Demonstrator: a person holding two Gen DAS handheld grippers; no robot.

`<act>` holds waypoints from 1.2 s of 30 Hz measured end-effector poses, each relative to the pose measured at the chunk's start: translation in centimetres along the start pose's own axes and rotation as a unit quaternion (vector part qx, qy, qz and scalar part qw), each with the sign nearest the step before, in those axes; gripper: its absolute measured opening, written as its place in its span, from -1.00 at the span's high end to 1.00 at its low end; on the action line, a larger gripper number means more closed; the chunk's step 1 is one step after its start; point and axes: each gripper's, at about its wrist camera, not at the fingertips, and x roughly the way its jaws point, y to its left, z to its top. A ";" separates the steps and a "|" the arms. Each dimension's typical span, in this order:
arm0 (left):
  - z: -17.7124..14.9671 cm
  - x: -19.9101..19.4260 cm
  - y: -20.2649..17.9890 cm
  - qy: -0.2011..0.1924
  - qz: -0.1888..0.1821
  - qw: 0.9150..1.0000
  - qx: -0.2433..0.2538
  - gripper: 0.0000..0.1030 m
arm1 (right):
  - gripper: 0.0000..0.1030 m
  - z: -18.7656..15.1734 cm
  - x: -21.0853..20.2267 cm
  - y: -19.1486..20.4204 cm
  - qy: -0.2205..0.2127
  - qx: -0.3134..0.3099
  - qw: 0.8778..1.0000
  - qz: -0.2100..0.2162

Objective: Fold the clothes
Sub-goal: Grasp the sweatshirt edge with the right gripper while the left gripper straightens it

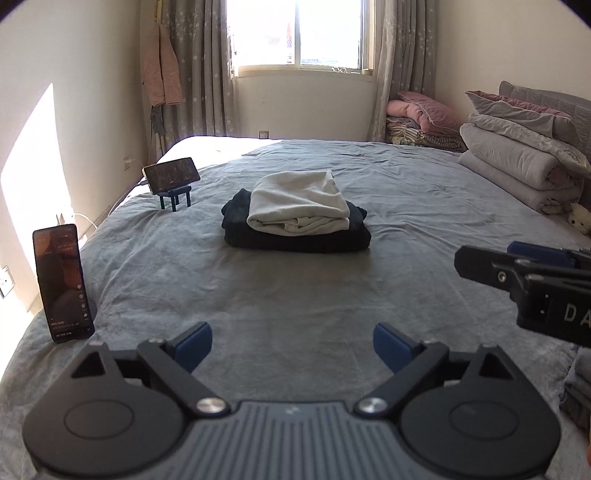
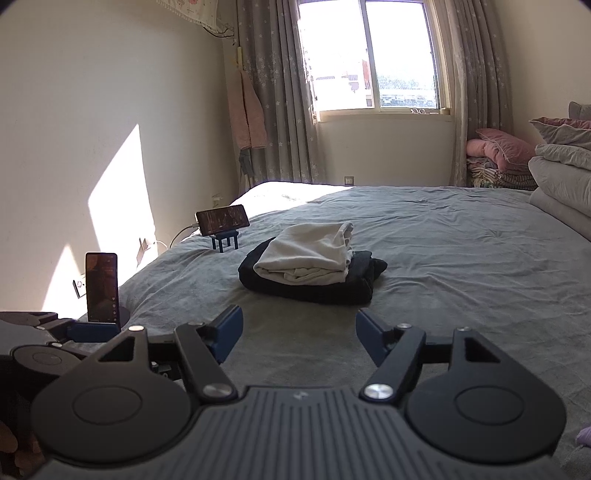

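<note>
Left wrist view is showing the left gripper (image 1: 291, 347) hovering low over the grey bedspread (image 1: 295, 295), its blue-padded fingers (image 1: 194, 345) standing wide apart and gripping nothing. Ahead of it, near the middle of the bed, a folded white garment (image 1: 299, 203) is lying on top of a folded dark garment (image 1: 295, 236), the two making a neat stack well apart from both tools. The right gripper (image 2: 299, 338) is poking in at the right edge of that view, and its own camera is showing its fingers likewise spread wide and empty, pointing towards the same stack. Two phones are sitting along the left side of the bed: one upright phone (image 1: 62, 284) near the front corner, and another phone (image 1: 171, 177) lying sideways on a small blue stand (image 1: 176, 197) further back (both screens are glowing, though what they are showing is too small to tell). Folded grey quilts (image 1: 517, 158) are piling up at the right, with pink pillows (image 1: 421, 110) in the far corner under the curtained window (image 1: 295, 33).
</note>
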 end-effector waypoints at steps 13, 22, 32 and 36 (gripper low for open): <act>6.8 17.9 2.9 -0.072 -0.040 0.996 0.036 0.05 | 0.12 5.6 17.9 -7.0 0.003 0.068 0.997 0.021; 8.4 25.2 3.2 -0.103 -0.109 0.988 0.035 0.42 | 0.22 5.8 27.2 -9.7 0.012 0.082 0.996 0.017; 6.4 27.6 1.4 -0.099 -0.139 0.978 0.123 0.41 | 0.87 5.8 31.8 -10.1 0.006 0.091 0.995 0.030; 6.0 28.1 1.8 -0.089 -0.149 0.977 0.120 0.41 | 0.92 5.3 32.0 -10.6 0.001 0.091 0.996 -0.013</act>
